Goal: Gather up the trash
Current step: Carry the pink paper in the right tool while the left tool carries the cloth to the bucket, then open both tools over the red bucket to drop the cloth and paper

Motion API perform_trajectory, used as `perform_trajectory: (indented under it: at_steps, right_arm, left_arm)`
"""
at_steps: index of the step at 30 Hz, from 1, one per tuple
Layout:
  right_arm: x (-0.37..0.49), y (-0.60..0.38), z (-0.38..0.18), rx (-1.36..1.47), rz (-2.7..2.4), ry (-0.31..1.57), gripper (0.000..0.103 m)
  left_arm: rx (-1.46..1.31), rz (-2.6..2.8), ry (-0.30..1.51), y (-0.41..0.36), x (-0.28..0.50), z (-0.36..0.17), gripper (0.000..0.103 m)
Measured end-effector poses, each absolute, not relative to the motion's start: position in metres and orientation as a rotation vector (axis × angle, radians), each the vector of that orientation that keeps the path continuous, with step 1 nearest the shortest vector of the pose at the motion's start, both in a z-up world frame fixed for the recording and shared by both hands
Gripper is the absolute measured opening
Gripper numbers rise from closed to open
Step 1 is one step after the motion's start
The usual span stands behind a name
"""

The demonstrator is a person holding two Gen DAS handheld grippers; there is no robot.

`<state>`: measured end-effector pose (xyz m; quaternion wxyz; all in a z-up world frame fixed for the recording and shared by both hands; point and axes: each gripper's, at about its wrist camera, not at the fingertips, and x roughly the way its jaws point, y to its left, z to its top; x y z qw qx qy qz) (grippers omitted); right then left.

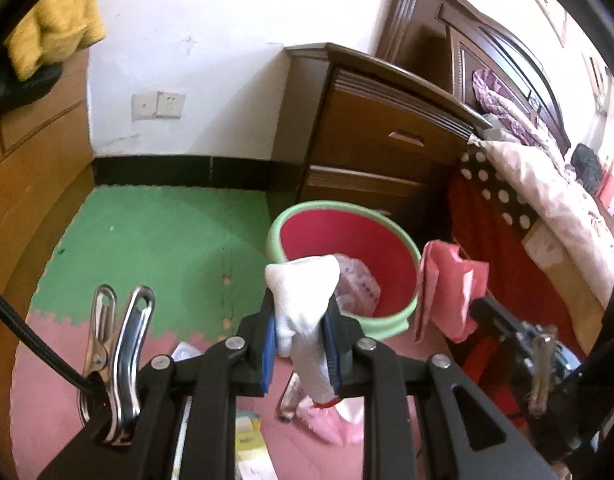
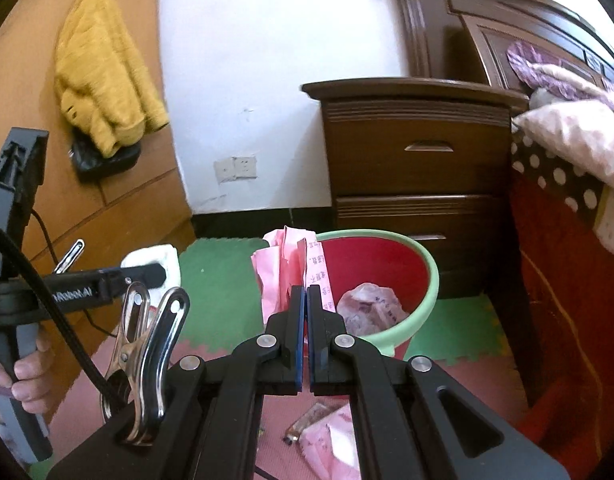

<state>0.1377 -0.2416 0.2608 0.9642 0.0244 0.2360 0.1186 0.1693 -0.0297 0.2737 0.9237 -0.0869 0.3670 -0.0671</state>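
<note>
Left wrist view: left gripper (image 1: 301, 332) clamps white crumpled tissue (image 1: 303, 300) at frame centre, just before bin (image 1: 403, 322) rim; green mat (image 1: 155, 248) open at left.

Right wrist view: right gripper (image 2: 306, 320) pinches pink wrapper (image 2: 283, 268) at centre, beside bin (image 2: 425, 280) left rim; nightstand (image 2: 415, 160) behind.

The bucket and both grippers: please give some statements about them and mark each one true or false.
1. The left gripper holds a white tissue. True.
2. The right gripper is empty. False: its jaws pinch a pink wrapper.
3. The bucket is red inside with a green rim. True.
4. The bucket is empty. False: a crumpled plastic bag lies in it.
5. The bucket stands before a brown nightstand. True.
</note>
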Motion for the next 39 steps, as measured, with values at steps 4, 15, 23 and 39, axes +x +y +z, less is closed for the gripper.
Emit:
perform_trajectory:
  at_steps: [4, 15, 23, 39]
  right_arm:
    - [0.164, -0.256, 0.249, 0.071, 0.21, 0.486, 0.002]
    - [0.204, -0.28, 0.219, 0.166, 0.15, 0.509, 0.002]
    - [0.223, -0.297, 0.201, 0.253, 0.141, 0.532, 0.002]
    - [0.201, -0.314, 0.206, 0.237, 0.15, 0.533, 0.014]
  left_arm:
    - [-0.144, -0.165, 0.739, -0.05, 0.198, 0.27, 0.021]
    - [-0.154, -0.188, 0.778, -0.097, 0.273, 0.215, 0.022]
    - [-0.03, -0.206, 0.835, -0.131, 0.29, 0.175, 0.028]
    - [-0.063, -0.157, 0.817, -0.101, 0.266, 0.191, 0.044]
